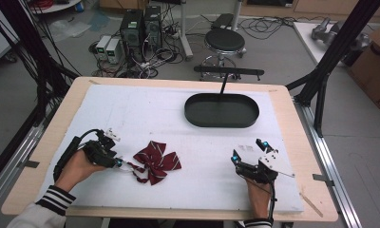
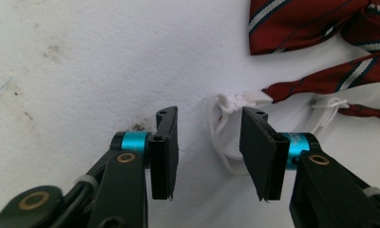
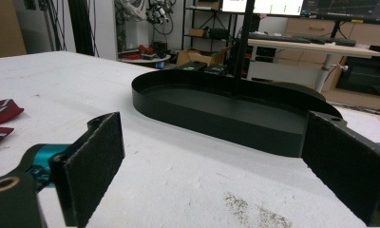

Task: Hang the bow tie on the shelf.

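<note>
A person works two handheld grippers over a white-padded surface. L gripper sits at the white elastic loop trailing from a maroon striped bow tie, which lies on the pad's near-left area, well apart from the black oval tray at the far side. In the left gripper view, the jaws stand partway apart w/ the elastic loop lying partly between them, near one pad; the pads aren't pressing on it. The bow tie's ribbons spread just beyond the fingertips. R gripper rests at the near-right of the surface, jaws wide apart w/ nothing between them, pointing toward the tray. A tie corner shows at the left edge of the right gripper view.
</note>
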The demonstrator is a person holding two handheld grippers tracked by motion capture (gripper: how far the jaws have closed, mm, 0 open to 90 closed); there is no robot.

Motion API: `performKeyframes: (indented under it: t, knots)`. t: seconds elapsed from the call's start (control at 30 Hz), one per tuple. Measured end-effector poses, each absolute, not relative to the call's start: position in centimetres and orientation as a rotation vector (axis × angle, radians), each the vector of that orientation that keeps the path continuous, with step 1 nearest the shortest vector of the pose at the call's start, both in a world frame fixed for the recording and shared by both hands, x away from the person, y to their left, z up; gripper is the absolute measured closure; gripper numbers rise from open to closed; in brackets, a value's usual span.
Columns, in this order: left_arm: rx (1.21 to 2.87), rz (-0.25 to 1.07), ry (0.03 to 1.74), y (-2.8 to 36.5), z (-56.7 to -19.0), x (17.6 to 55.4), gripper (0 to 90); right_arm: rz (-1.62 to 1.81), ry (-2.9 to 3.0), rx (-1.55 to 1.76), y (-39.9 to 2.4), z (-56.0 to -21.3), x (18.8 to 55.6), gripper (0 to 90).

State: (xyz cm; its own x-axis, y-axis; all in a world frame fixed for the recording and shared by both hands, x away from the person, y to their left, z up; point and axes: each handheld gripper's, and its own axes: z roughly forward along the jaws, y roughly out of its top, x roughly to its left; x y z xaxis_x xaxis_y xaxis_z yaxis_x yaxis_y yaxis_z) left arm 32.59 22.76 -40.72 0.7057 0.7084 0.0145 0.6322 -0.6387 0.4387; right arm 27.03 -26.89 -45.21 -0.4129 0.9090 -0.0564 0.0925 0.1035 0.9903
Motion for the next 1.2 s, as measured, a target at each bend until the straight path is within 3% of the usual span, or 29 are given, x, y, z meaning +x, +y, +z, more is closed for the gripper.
performKeyframes:
  t: [0.37, 0.8, 1.2]
  knots:
    - [2.543, 0.251, 1.032, 22.61, -41.22, 32.47, 57.5, 1.391, 1.640, 0.999, -26.91, -45.21, 27.05, 6.7]
    - [2.533, 0.202, 1.049, 22.54, -41.26, 32.81, 81.5, 1.392, 1.639, 1.001, -26.89, -45.21, 27.04, 6.7]
    - [2.480, 0.270, 0.991, 22.81, -40.88, 32.37, 86.8, 1.393, 1.635, 1.001, -26.91, -45.21, 27.05, 6.7]
